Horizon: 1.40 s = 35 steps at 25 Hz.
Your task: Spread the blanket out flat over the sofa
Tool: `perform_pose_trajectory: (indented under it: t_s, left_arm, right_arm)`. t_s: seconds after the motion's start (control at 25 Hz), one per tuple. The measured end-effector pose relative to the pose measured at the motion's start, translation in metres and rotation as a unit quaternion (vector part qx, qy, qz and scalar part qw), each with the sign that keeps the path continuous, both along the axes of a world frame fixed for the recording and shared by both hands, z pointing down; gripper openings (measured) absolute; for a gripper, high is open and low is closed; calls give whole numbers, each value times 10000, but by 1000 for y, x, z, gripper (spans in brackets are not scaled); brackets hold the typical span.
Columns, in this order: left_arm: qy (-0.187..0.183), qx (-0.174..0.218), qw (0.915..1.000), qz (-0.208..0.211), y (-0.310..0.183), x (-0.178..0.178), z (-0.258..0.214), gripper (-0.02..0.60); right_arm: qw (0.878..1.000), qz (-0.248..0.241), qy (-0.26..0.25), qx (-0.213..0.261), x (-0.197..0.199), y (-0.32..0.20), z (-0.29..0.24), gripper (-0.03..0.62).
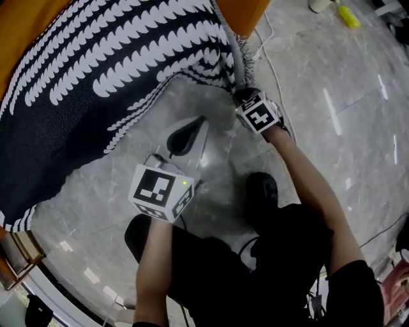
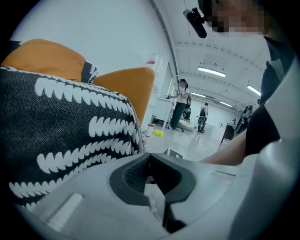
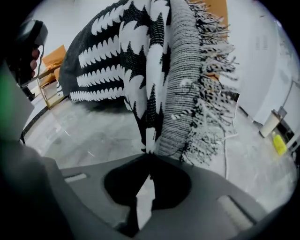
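Observation:
A black blanket (image 1: 96,83) with white leaf rows lies draped over the orange sofa (image 1: 25,25), its lower edge hanging toward the marble floor. My right gripper (image 1: 239,89) is shut on the blanket's fringed corner (image 3: 187,93), which stretches up from the jaw tips (image 3: 150,153) to the sofa. My left gripper (image 1: 201,119) hovers over the floor just below the blanket's edge, shut with nothing between its jaws (image 2: 149,159). In the left gripper view the blanket (image 2: 61,126) fills the left side, with the orange sofa back (image 2: 126,84) behind it.
A white cable (image 1: 275,70) runs across the floor beside the right gripper. A yellow object (image 1: 348,16) lies at the far top right. A wooden frame (image 1: 16,255) stands at the lower left. Two people (image 2: 180,103) stand far off in the room.

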<state>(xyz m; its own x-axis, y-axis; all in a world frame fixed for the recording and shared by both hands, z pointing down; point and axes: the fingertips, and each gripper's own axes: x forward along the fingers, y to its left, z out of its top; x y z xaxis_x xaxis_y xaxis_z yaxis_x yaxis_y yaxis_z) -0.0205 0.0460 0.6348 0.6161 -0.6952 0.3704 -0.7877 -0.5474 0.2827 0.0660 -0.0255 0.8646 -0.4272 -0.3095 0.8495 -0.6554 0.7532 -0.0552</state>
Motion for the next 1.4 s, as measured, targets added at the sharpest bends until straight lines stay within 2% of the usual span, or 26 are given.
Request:
perform_pose_trajectory:
  t_s: [0.68,0.92,1.12,1.24,1.32,1.4]
  left_arm:
    - [-80,-55,9998,-165,4,-21,2,11]
    - [-226,-88,9995,-181,17,-25,3,11]
    - [-280,-11,9994,-182,31,-28,-3,11]
    - [-345,29,9992,-221,35,-34,-2,11]
    - [-381,60,9990,-222,33,-33,-1,11]
    - [-323,88,9992,-225,30,-28,-2,11]
  right_arm:
    - [9997,-86,139,-166,-11,8,28,11]
    - [9994,29,-23,-336,-13,8,33,11]
    - [9997,194,108,61,-8,6,32,11]
    - [9994,339,-5,44,-13,2,24,12]
    - [9996,228,-14,183,-19,2,19,17]
    - [9991,-81,203,365,-16,8,21,57]
